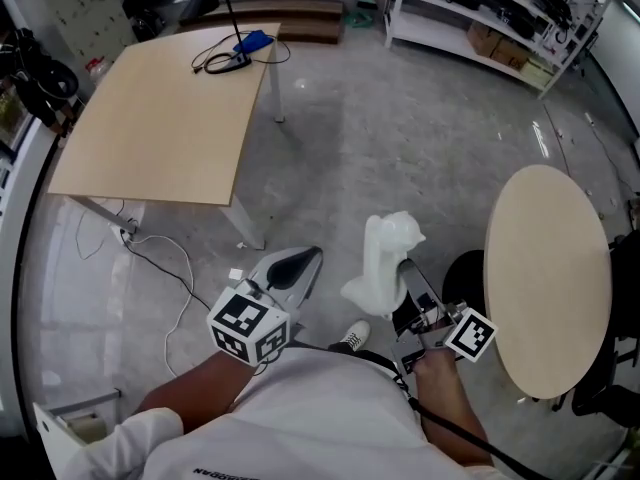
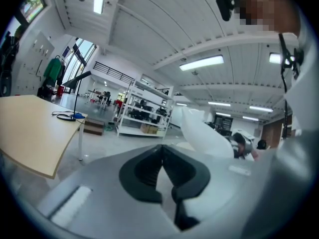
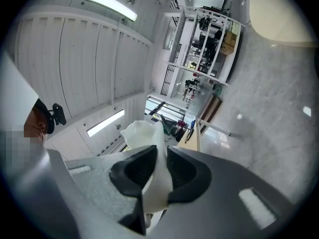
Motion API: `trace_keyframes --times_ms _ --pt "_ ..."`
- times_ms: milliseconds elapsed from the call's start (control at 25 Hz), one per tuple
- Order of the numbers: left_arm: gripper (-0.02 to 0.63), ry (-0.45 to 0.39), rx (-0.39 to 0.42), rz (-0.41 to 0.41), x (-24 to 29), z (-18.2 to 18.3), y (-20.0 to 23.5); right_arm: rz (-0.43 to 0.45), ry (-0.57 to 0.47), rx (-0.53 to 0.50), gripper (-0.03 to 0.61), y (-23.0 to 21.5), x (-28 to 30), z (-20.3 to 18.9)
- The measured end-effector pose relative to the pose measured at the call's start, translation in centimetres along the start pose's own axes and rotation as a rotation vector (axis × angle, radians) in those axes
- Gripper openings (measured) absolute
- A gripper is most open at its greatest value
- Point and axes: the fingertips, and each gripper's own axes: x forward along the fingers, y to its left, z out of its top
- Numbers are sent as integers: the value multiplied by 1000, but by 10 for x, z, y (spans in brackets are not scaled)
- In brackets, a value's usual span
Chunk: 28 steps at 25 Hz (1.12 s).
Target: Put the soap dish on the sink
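My right hand-held gripper (image 3: 160,156) clamped on white soap dish (image 3: 142,133); dish up in air over floor (image 1: 400,138), beside round surface (image 1: 550,278); my left hand-held gripper (image 2: 162,156) jaws together, nothing between them.

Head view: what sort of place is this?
Probably a lab or workshop hall. It has a polished concrete floor, white metal shelving stacked with boxes and equipment, and bare work tables: a rectangular table with a cable on it, and a round table.
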Motion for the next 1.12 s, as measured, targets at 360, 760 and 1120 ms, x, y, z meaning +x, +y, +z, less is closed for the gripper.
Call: trace_keyframes --times_ms 360,760,1120 --pt "8 -1 -20 45 -86 -6 34 3 54 16 69 36 29 -78" --pt "8 -33 -70 199 -195 -29 85 45 190 43 69 64 71 -175" --pt "8 -121 -115 457 -306 -35 133 141 404 43 67 101 129 -252"
